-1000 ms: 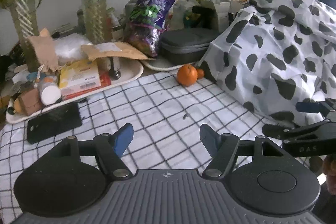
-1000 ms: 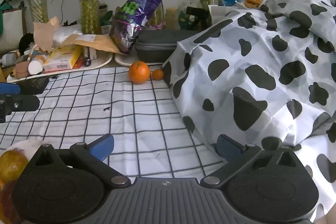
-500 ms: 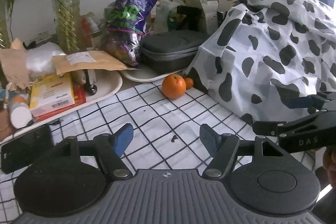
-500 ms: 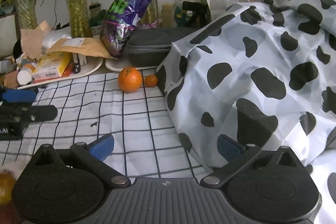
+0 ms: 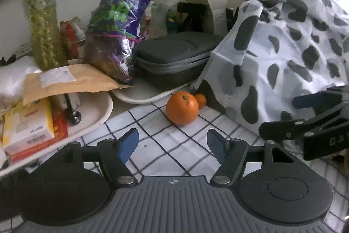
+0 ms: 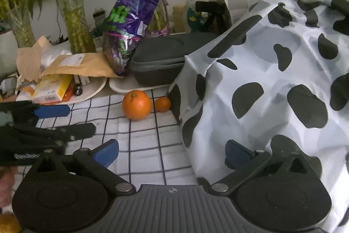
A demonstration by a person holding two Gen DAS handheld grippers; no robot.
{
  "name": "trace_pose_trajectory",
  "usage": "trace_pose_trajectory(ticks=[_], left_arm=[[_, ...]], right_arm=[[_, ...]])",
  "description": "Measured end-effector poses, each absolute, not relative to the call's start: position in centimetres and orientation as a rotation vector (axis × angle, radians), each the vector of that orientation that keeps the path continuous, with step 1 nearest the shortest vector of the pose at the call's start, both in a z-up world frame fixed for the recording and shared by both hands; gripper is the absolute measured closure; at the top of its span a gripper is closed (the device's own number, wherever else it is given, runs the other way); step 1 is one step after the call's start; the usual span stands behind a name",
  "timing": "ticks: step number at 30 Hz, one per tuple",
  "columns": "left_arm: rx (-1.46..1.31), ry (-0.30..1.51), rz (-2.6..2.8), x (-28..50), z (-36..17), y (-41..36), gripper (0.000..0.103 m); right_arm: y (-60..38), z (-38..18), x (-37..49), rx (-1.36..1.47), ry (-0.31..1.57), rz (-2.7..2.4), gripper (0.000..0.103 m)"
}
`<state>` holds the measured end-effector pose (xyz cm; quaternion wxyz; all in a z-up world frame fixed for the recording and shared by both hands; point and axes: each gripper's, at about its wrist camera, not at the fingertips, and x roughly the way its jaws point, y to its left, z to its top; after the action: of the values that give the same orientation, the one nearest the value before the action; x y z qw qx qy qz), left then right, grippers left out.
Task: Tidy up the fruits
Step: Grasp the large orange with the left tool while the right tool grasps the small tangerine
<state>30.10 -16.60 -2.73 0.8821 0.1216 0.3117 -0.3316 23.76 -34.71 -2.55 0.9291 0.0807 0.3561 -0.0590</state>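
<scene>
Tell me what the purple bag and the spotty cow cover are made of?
The purple bag looks like thin plastic foil: it is shiny and full of sharp crinkles. The spotty cow cover looks like thin, smooth fabric or plastic sheet, I cannot tell which: it hangs in soft folds with a slight sheen.

Orange fruit (image 5: 182, 108) on black-gridded white cloth (image 5: 174, 145), beside black-spotted white sheet (image 5: 283, 54).

Small orange (image 5: 200, 100) half-hidden behind big orange (image 5: 182, 108).
</scene>
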Motion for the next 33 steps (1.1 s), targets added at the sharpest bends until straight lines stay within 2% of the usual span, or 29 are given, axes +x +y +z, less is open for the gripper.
trace_pose_trajectory(ticks=[12, 14, 18, 19, 20, 27, 28, 29, 33], left_arm=[[0.297, 0.640, -0.747, 34.4, -5.5, -19.3, 0.035], [0.298, 0.630, -0.768, 35.0, -5.7, -19.9, 0.035], [0.303, 0.614, -0.797, 35.9, -6.2, -21.4, 0.036], [0.303, 0.615, -0.801, 36.1, -6.4, -21.7, 0.039], [0.303, 0.620, -0.808, 36.4, -6.7, -22.0, 0.051], [0.274, 0.668, -0.796, 37.1, -6.3, -20.9, 0.053], [0.270, 0.671, -0.793, 37.3, -6.1, -20.4, 0.053], [0.265, 0.675, -0.789, 37.4, -5.9, -19.9, 0.053], [0.246, 0.673, -0.759, 37.5, -4.8, -17.7, 0.053]], right_arm=[[-36.2, -2.4, 26.7, 0.184, 0.669, -0.165, 0.002], [-36.4, -2.6, 27.1, 0.183, 0.669, -0.155, 0.009], [-37.0, -3.1, 27.8, 0.196, 0.662, -0.136, 0.012], [-37.1, -3.2, 27.9, 0.197, 0.661, -0.132, 0.015], [-37.2, -3.4, 28.0, 0.200, 0.659, -0.125, 0.017], [-36.6, -4.1, 29.6, 0.167, 0.644, -0.055, 0.033], [-36.4, -4.2, 29.9, 0.156, 0.641, -0.049, 0.043], [-36.0, -4.3, 30.2, 0.144, 0.641, -0.035, 0.046], [-34.4, -5.1, 31.7, 0.062, 0.646, -0.021, 0.051]])
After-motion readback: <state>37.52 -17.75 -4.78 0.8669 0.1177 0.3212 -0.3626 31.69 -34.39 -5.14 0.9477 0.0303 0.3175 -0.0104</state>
